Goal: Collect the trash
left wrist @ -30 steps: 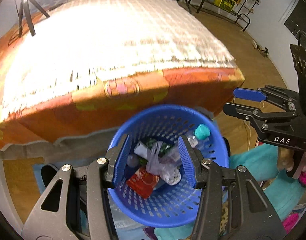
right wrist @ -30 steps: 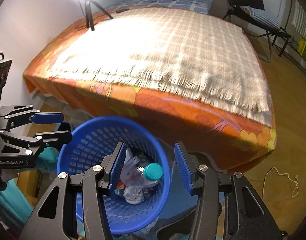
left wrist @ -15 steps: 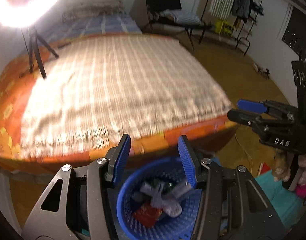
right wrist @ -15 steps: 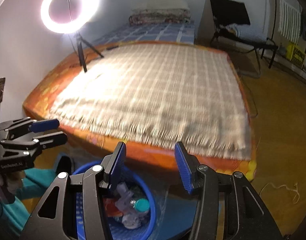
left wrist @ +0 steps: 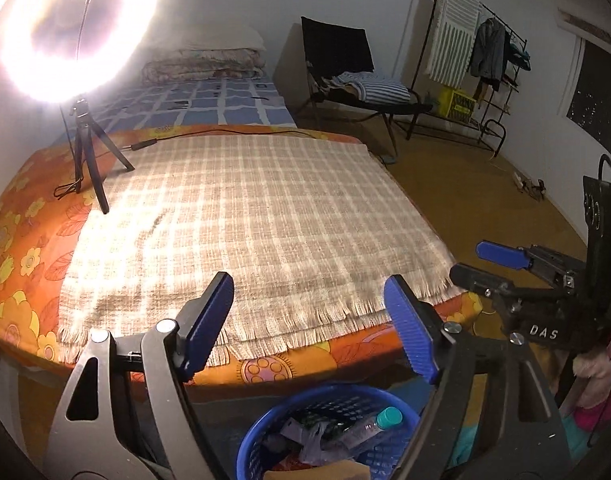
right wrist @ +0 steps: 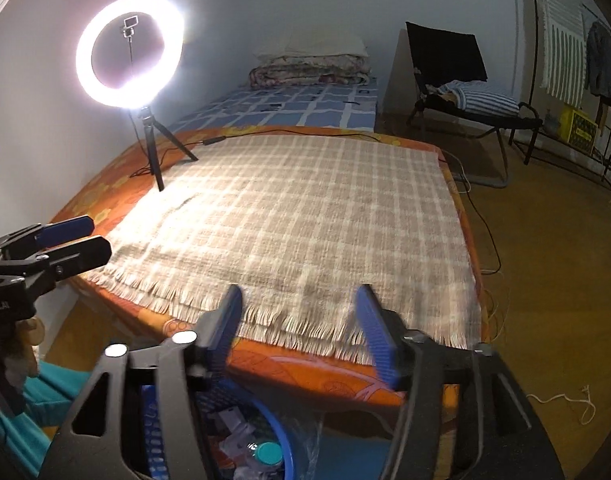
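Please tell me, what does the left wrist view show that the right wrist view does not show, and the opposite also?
Only the left wrist view shows the dark window on the far right wall and the right gripper from the side.

Only the right wrist view shows the loose white cord on the floor and the left gripper from the side.

Both show the checked blanket on the bed, the ring light, the black chair, and the blue basket with a teal-capped bottle. Each view's own jaws have just been opening, with nothing between them.
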`<state>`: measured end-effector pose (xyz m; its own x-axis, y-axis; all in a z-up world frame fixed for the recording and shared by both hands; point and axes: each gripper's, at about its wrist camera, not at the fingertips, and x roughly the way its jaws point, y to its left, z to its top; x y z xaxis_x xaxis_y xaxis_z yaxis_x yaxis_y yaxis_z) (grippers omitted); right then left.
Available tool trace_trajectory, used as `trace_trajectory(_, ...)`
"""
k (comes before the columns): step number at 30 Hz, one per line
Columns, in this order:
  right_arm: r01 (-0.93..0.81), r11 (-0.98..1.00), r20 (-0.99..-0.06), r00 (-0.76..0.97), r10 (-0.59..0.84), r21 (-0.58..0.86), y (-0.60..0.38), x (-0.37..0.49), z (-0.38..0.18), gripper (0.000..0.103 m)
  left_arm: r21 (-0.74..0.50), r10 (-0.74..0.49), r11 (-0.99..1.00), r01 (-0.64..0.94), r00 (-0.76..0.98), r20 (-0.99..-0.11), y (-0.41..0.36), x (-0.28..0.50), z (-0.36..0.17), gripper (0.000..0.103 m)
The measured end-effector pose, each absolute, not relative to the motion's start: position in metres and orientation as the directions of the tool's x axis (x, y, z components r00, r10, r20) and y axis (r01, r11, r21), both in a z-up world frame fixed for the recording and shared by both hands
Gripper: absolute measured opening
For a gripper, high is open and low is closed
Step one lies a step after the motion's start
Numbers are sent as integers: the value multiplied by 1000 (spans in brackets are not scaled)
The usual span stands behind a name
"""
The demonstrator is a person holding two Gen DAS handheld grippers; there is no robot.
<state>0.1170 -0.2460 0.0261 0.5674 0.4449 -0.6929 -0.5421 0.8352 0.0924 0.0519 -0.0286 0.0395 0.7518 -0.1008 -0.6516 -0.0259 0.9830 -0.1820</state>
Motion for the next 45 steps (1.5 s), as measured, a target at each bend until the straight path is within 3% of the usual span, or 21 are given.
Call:
trace_trajectory(8,-519,849,-679,589,438,97,-251,119,25,71,-168,-99,986,-15,757,-646,-34,44,38,83)
trace_trajectory(12,-504,853,-687,573,447,136,-255,121,20,71,-192,-105,981,-28,756,-646,-33,41,38,95)
trace_trajectory(45,-486,862,-711,554,433,146,-255,118,12,71,-174,-76,983,-60,730,-679,-35,39,26,99)
